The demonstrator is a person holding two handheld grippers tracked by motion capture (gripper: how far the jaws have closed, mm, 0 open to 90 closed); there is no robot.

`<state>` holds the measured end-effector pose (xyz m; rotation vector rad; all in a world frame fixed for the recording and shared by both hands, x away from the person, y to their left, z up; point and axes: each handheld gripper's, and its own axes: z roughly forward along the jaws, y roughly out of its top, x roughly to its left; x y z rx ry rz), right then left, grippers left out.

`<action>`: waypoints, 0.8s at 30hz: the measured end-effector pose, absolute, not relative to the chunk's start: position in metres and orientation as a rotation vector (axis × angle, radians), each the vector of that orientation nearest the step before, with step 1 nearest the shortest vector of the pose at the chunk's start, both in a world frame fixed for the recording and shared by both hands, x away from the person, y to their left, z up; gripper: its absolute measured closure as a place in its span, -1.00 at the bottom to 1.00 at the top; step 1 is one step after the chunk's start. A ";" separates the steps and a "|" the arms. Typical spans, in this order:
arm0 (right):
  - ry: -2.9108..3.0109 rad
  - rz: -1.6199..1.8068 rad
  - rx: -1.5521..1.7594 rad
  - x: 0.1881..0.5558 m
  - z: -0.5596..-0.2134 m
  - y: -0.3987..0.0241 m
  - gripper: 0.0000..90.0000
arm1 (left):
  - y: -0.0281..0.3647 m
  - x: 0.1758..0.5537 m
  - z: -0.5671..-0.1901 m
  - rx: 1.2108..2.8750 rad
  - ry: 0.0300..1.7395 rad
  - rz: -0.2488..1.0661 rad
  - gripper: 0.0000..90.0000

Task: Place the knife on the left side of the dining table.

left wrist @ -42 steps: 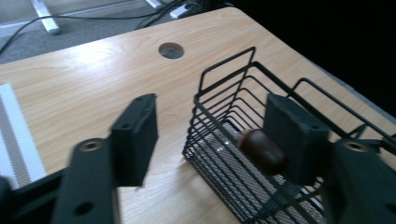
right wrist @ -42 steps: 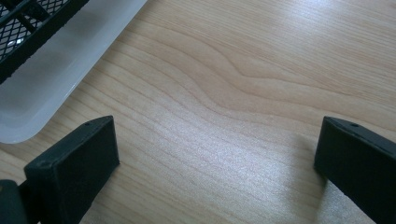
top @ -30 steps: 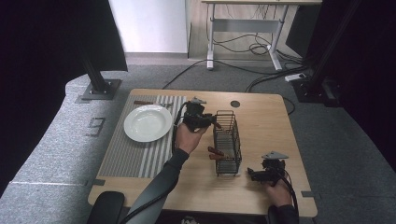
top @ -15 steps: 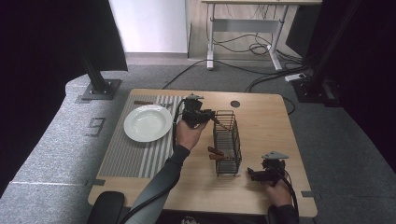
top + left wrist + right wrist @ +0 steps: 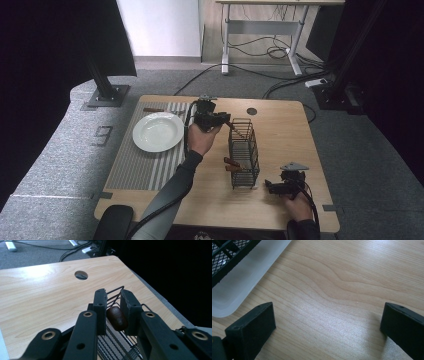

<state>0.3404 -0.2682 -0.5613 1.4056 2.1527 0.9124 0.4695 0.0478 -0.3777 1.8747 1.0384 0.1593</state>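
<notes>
A wooden desk [image 5: 280, 130] seen from above, with a person's two forearms reaching in from the near edge, each hand holding a black gripper. The left gripper [image 5: 226, 121] is raised over the far end of a tall black wire basket [image 5: 244, 159] that stands upright near the middle of the desk. Its fingers [image 5: 100, 308] are clamped on the rounded brown wooden handle [image 5: 117, 318] of a utensil, which slants down into the basket's open top; the utensil's working end is hidden. Two more brown handles [image 5: 232, 165] poke out through the basket's left side, lower down. The right gripper [image 5: 271, 187] rests low on the desk, just right of the basket's near end, with its fingers [image 5: 252, 327] wide apart and nothing between them but bare wood. Left of the basket, a white plate [image 5: 158, 131] sits on a grey striped placemat [image 5: 145, 167].
</notes>
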 end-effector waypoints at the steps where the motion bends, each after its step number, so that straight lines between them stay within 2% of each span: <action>1: 2.153 0.912 1.406 0.340 -0.561 -0.268 -1.00 | 0.048 0.470 -0.378 1.875 1.038 0.159 0.67; 24: 2.154 0.911 1.408 0.340 -0.561 -0.268 -1.00 | 0.112 0.447 -0.302 1.820 0.996 0.204 0.68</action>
